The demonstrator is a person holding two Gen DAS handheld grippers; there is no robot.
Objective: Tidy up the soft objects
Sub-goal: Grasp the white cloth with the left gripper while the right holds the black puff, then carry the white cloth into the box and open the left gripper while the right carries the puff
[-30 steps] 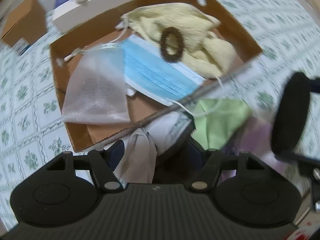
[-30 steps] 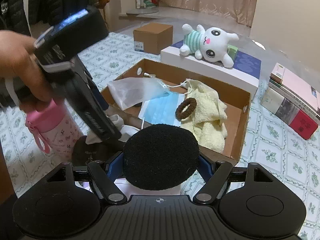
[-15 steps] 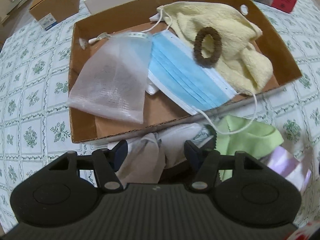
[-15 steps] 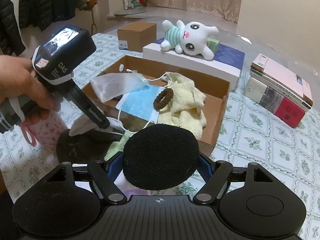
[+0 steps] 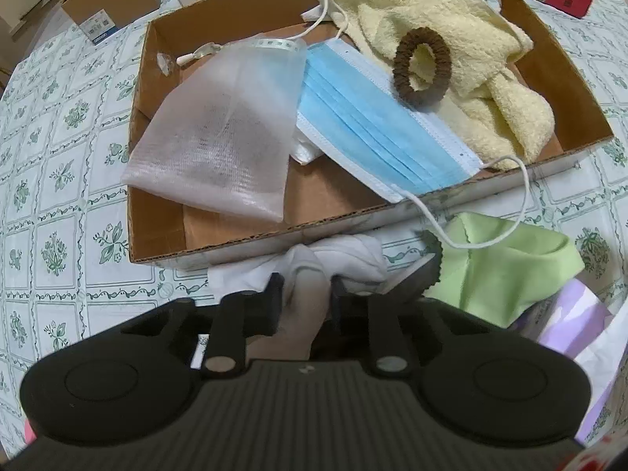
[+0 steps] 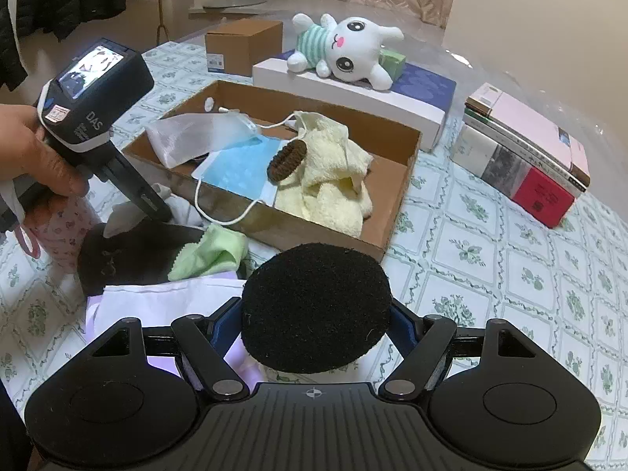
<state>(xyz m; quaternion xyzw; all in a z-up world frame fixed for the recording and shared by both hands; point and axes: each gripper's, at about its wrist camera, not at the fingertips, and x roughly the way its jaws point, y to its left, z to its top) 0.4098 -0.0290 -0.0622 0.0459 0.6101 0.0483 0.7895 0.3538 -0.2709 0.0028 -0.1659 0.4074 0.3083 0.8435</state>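
A brown cardboard tray (image 5: 251,235) (image 6: 396,204) holds a white mesh pouch (image 5: 219,133), a blue face mask (image 5: 376,133), a yellow towel (image 5: 471,59) and a brown hair tie (image 5: 422,66). My left gripper (image 5: 306,294) is shut on a white sock (image 5: 337,259) just in front of the tray's near wall. It shows in the right wrist view (image 6: 157,212), low at the tray's left corner. My right gripper (image 6: 314,325) is shut on a round black foam pad (image 6: 314,306), held above the table, right of the pile.
A green cloth (image 5: 502,267), a dark sock (image 6: 133,255) and lilac paper (image 6: 165,306) lie in front of the tray. A pink bottle (image 6: 59,231), a plush bunny (image 6: 345,51) on a white box, a small carton (image 6: 243,45) and stacked books (image 6: 526,157) stand around.
My left gripper has dropped lower and closed on the white sock in front of the tray. My right gripper has drawn back to the right with the foam pad.
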